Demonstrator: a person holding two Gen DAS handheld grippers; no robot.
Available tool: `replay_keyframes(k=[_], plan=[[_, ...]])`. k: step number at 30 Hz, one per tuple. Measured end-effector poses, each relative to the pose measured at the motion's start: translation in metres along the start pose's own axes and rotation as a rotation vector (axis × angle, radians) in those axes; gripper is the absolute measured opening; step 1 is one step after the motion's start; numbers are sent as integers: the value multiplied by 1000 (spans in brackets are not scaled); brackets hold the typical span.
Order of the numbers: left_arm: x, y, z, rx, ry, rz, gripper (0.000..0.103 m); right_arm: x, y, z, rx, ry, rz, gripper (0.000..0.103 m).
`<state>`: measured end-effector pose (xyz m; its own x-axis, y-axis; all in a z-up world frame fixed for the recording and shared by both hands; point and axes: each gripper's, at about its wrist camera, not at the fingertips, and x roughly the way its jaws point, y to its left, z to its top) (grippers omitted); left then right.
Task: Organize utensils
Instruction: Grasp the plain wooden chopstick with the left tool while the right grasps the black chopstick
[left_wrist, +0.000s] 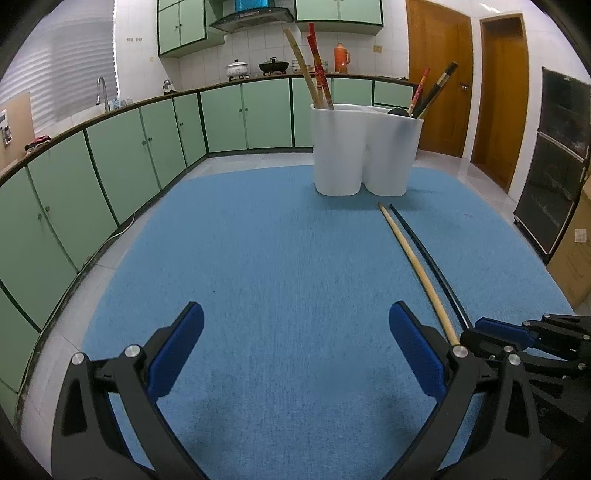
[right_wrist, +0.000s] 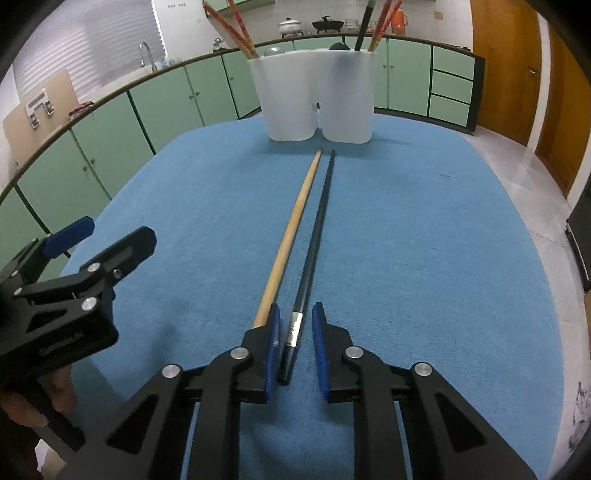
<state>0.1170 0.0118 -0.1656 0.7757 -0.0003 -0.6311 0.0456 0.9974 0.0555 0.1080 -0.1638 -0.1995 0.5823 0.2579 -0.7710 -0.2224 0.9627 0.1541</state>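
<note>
A wooden chopstick (right_wrist: 291, 229) and a black chopstick (right_wrist: 317, 229) lie side by side on the blue mat (right_wrist: 424, 258), pointing at a white two-part utensil holder (right_wrist: 314, 99) that holds several chopsticks. My right gripper (right_wrist: 294, 314) is open, its jaws straddling the black chopstick's near end; the left pad stands between the two chopsticks. My left gripper (left_wrist: 295, 314) is open and empty over the mat, left of both chopsticks (left_wrist: 413, 254). The holder (left_wrist: 365, 147) stands at the mat's far side.
Green kitchen cabinets (left_wrist: 147, 147) curve along the left and back under a counter with a sink, pots and a thermos. Wooden doors (left_wrist: 436, 74) stand at the back right. A dark cabinet (left_wrist: 554, 158) stands at the right.
</note>
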Motion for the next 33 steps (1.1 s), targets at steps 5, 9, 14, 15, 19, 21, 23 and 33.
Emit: replay_keyframes(k=[5, 9, 14, 15, 19, 21, 23, 33], plan=[[0, -3, 0, 3, 3, -5, 97, 0, -3, 0, 14, 4, -4, 9], [-1, -10, 0, 7, 5, -21, 97, -8, -15, -4, 52, -16, -30, 7], [0, -25, 0, 9, 22, -71, 97, -16, -41, -8, 112, -34, -67, 7], [0, -28, -1, 9, 28, -85, 97, -18, -45, -9, 124, -38, -72, 7], [6, -45, -2, 11, 66, -145, 96, -24, -62, -11, 166, -56, -77, 7], [9, -57, -3, 23, 83, -172, 89, -26, -67, -11, 175, -61, -75, 7], [15, -66, -3, 33, 116, -193, 78, -26, -69, -10, 179, -65, -69, 7], [36, -75, -10, 2, 205, -200, 29, -27, -73, -15, 201, -66, -45, 7]])
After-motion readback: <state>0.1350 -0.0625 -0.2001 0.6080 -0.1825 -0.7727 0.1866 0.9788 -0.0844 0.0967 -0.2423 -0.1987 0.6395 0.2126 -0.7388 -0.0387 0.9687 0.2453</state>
